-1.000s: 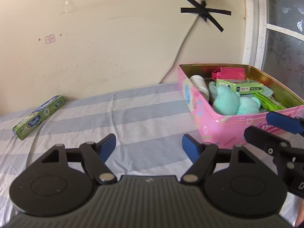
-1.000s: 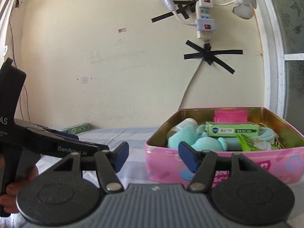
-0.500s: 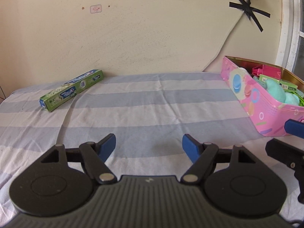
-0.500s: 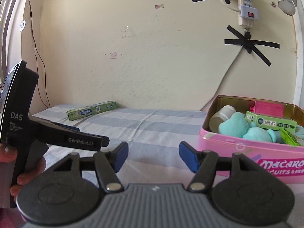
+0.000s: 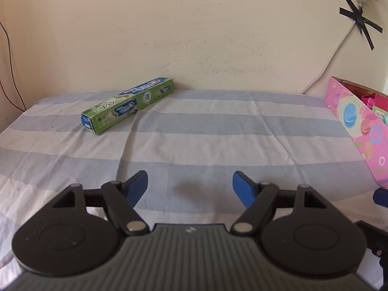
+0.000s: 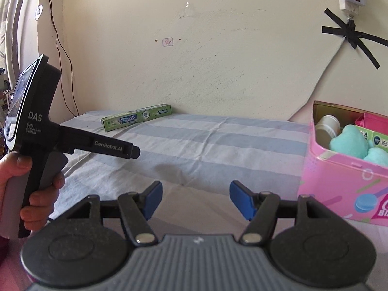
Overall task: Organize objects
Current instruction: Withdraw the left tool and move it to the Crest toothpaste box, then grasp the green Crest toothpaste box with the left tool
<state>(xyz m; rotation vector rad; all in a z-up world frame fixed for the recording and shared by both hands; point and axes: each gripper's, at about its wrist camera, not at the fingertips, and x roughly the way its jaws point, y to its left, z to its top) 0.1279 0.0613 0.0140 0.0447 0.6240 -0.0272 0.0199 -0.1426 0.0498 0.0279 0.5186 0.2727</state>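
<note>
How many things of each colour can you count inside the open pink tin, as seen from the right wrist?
Teal fluffy plush pieces: 2
White plastic jar: 1
Green cardboard box: 1
Pink folded packet: 1
Total: 5; the pink tin runs past the picture's edge.

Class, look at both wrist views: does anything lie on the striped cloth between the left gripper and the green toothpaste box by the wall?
Nothing visible does. Between the open left gripper and the toothpaste box there is only bare striped cloth. The pink tin sits off to the right, clear of that line.
</note>
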